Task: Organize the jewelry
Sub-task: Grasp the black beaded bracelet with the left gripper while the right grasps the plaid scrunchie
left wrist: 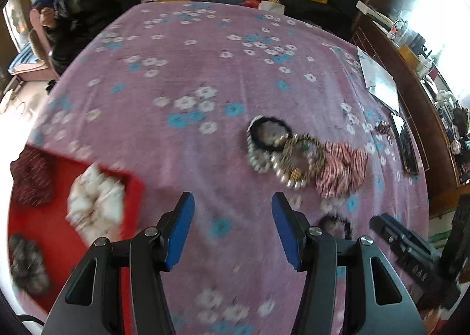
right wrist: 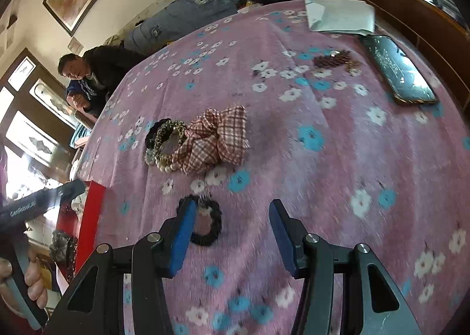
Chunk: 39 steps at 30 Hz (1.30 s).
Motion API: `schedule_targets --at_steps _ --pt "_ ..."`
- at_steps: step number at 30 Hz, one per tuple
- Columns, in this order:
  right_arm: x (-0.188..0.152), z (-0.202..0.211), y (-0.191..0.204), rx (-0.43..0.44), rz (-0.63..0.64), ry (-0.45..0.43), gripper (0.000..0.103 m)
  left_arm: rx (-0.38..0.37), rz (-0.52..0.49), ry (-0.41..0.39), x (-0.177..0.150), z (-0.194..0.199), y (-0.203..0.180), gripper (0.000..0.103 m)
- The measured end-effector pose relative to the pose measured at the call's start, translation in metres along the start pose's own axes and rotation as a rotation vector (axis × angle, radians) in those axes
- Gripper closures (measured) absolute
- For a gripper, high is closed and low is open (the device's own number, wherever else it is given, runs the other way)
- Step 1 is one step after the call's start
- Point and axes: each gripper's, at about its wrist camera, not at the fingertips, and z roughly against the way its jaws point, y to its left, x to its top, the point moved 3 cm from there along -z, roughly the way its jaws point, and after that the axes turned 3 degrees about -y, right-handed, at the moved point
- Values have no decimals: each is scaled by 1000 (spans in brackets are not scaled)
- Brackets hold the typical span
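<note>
Both claws hang released and empty over the desk (left wrist: 182,64). Left claw (left wrist: 232,229) sits just beside the red tray (left wrist: 138,188), which already holds a white scrunchie (left wrist: 97,202), a dark red one (left wrist: 33,179) and a grey one (left wrist: 26,264). Right claw (right wrist: 232,238) hovers over a black hair tie (right wrist: 205,223), its left pad overlapping the ring's edge.

Further out lies a touching cluster: black tie with pearls (left wrist: 268,135), leopard ring (left wrist: 304,155), plaid scrunchie (left wrist: 343,167). Near the far right edge sit a small beaded piece (right wrist: 336,60), a phone (right wrist: 399,73) and papers (right wrist: 337,14).

Risks, as I judge them: closing off-centre could flick the thin tie away or pinch the cloth; grabbing into the cluster could drag its neighbours along. The white scrunchie rides the tray's rim and might be knocked out.
</note>
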Motion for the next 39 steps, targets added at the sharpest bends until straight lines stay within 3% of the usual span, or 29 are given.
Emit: schedule_targets --at_steps 12,14,15,17,19,22,31,39 --pt "35 -46 0 13 -22 16 47 -58 78 63 55 -92 -5 53" --pt "38 -53 1 17 -22 24 53 -61 56 78 58 -101 -10 64" --pt "39 -55 2 19 -20 30 55 -60 44 87 58 -105 -11 76" --pt "39 -62 3 20 -16 48 72 -35 11 80 59 -106 -15 92" --pt "39 -63 3 29 -23 56 85 -41 15 86 58 -105 -16 94" --pt "37 -58 3 41 -33 60 94 -53 43 65 58 -93 -12 95" --pt "18 -12 2 45 -39 31 95 -168 59 -21 34 -2 -6 94" --pt "-14 36 9 48 12 16 95 -89 32 -74 -13 57 7 94"
